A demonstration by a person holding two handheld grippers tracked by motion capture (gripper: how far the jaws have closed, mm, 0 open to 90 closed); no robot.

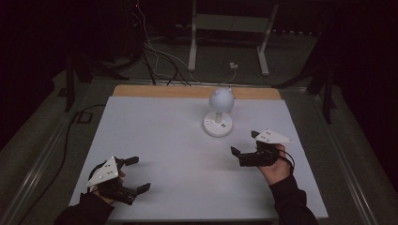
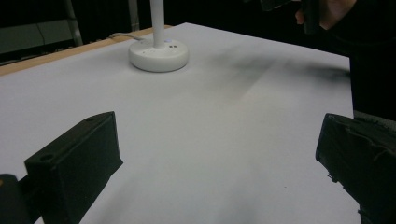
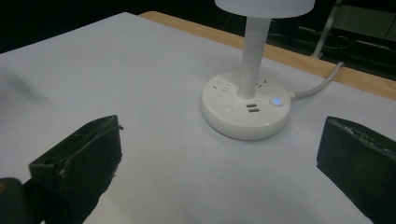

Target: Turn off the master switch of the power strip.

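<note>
Left tool (image 1: 137, 174) spread over the white table (image 1: 164, 140); right tool (image 1: 244, 143) spread near the lamp (image 1: 219, 112).

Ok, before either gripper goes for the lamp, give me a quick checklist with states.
1. Left gripper open, holding nothing: ok.
2. Right gripper open, holding nothing: ok.
3. Lamp upright, base flat on the table: ok.
4. Path from right gripper to lamp base unobstructed: ok.
5. Blue light on the base lit: ok.
6. Lamp itself switched on: cannot tell.
</note>
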